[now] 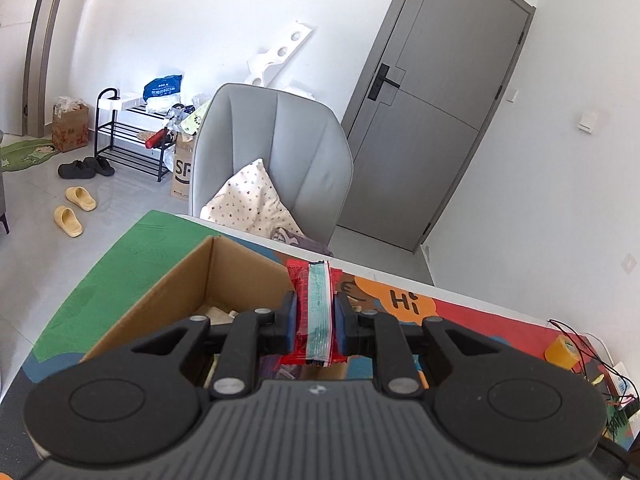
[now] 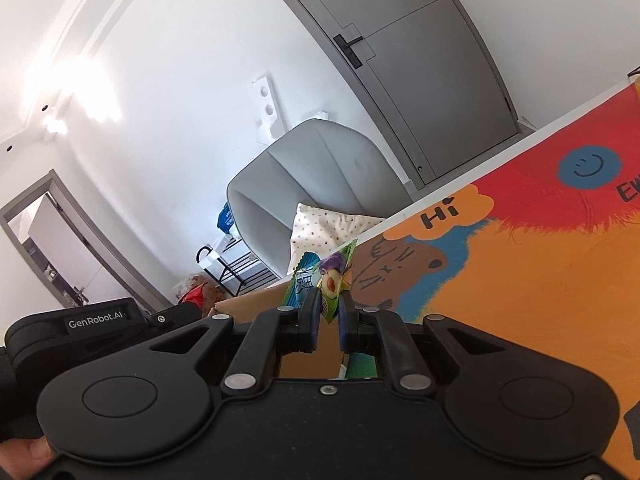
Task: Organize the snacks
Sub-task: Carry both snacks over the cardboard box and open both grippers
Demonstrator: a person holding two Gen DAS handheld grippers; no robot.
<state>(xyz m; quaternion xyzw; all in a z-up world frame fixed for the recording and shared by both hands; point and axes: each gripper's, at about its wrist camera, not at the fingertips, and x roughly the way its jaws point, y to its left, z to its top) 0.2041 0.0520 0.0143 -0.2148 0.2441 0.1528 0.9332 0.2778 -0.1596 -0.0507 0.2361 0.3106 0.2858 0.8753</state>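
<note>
both grippers carry snacks above the cardboard box (image 1: 224,280): left gripper (image 1: 315,312) clamped on a red packet (image 1: 310,300), right gripper (image 2: 329,312) clamped on a green packet (image 2: 332,280); next, lower over the box and release.

The left tongs (image 1: 315,316) point downward at a shallow angle, their blue pads (image 1: 291,318) pressed flat against both sides of a packet. The right tongs (image 2: 329,312) are rolled to one side and pinched together on a wrapper's lower edge. A fingertip (image 2: 24,454) shows at the right view's lower left corner.
</note>
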